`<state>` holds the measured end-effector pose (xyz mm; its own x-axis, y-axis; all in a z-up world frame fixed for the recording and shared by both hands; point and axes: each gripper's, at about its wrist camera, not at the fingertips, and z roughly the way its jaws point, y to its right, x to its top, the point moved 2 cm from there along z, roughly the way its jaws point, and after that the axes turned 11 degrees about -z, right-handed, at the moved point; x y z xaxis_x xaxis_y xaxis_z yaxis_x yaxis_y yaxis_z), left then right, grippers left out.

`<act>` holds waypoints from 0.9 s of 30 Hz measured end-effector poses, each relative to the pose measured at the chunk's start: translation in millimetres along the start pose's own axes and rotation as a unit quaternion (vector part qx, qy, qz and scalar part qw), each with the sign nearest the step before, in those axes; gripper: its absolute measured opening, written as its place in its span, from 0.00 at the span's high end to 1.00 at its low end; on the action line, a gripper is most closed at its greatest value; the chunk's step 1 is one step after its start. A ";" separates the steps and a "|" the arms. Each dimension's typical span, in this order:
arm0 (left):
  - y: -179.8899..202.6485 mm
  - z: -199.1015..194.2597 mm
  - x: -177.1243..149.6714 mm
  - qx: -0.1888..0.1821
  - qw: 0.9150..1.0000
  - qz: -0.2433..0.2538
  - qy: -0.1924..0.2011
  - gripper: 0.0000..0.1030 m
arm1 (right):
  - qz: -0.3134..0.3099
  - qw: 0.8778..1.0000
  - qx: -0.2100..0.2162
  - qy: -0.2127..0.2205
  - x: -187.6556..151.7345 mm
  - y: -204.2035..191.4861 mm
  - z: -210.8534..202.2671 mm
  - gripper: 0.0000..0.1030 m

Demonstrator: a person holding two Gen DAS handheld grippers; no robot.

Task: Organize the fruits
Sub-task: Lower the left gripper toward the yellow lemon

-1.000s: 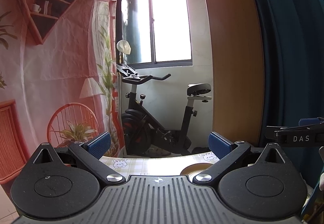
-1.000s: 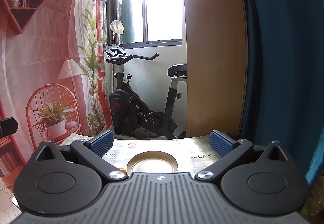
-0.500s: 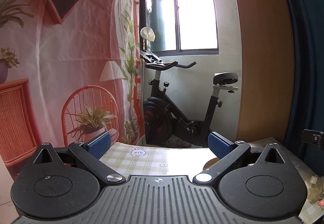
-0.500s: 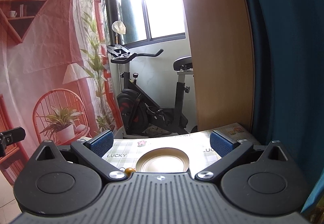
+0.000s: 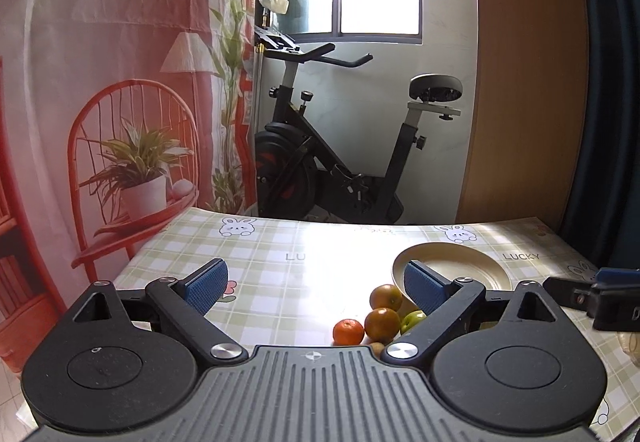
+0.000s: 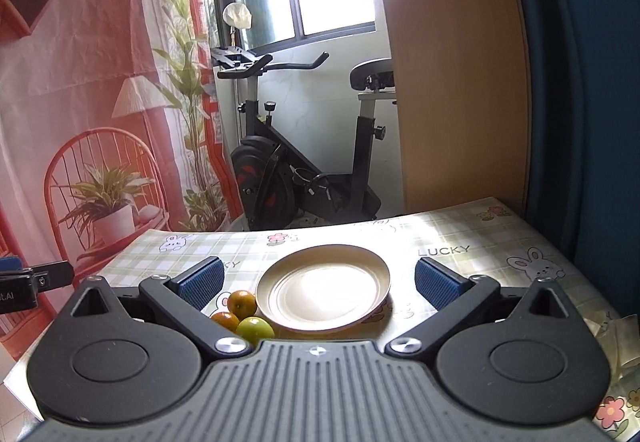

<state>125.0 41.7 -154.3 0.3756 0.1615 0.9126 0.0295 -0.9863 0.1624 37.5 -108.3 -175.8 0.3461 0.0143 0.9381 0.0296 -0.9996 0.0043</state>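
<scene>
A cream plate (image 6: 324, 288) (image 5: 460, 266) lies bare on the checked tablecloth (image 5: 280, 254). Just left of it sits a cluster of fruit: two brownish oranges (image 5: 386, 296) (image 5: 382, 323), a small bright tangerine (image 5: 348, 331) and a green fruit (image 5: 413, 320). The right wrist view shows the oranges (image 6: 242, 302) (image 6: 226, 319) and the green fruit (image 6: 255, 329) too. My left gripper (image 5: 316, 284) hovers above the cloth, jaws wide and closing, nothing between them; the fruit lies low toward its right finger. My right gripper (image 6: 318, 280) is open over the plate, holding nothing.
An exercise bike (image 5: 340, 162) stands behind the table's far edge. A printed red backdrop (image 5: 100, 82) hangs at left, a wooden panel (image 5: 520, 82) and blue curtain (image 6: 580, 82) at right. Crumpled clear wrapping (image 6: 612, 326) lies at the table's right.
Both grippers have dropped and tipped toward the table; tablecloth, plate and fruit now fill the lower view. The left view swung right, bringing the fruit into sight.
</scene>
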 end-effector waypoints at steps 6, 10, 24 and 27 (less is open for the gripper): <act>-2.1 18.6 -20.2 -0.014 0.999 -0.005 -0.031 0.06 | -0.060 0.996 0.036 -0.059 -27.6 -25.8 35.6 0.00; 3.0 30.0 -38.3 -0.015 0.997 -0.003 -0.074 0.06 | -0.116 0.989 0.015 -0.091 -49.8 -36.7 50.6 0.00; 19.0 54.5 -69.2 -0.054 0.984 0.029 -0.166 0.14 | -0.075 0.983 0.081 -0.144 -93.5 -12.6 60.4 0.13; 24.2 56.3 -71.4 -0.072 0.981 0.025 -0.177 0.21 | -0.067 0.981 0.101 -0.151 -97.2 -11.9 62.0 0.13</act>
<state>151.1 4.3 -236.7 0.6719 0.0661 0.7377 -0.1192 -0.9734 0.1959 61.7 -96.1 -288.5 0.5881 0.1833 0.7877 0.2680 -0.9631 0.0240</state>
